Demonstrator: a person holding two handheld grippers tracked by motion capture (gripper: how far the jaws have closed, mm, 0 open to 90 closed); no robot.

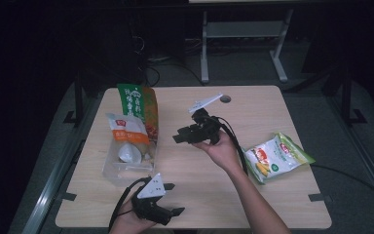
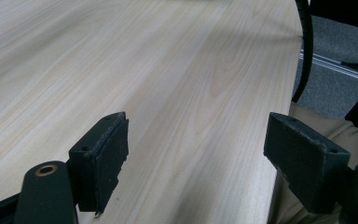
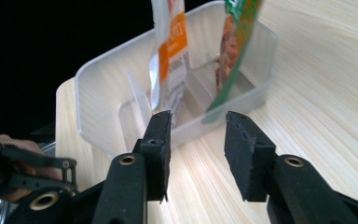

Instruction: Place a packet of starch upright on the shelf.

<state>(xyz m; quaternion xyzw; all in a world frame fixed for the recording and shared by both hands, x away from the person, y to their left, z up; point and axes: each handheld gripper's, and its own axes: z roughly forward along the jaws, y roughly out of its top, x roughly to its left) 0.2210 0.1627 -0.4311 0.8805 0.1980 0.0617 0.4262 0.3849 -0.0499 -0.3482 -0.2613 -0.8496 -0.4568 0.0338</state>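
Both claws [image 2: 196,149] [image 3: 198,144] open, empty.

black grippers [image 1: 181,136], grey plates, black cables

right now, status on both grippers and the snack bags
Left gripper open, idle near table edge. Right gripper open, facing clear bin. Two bags upright inside; third bag loose, unobstructed.
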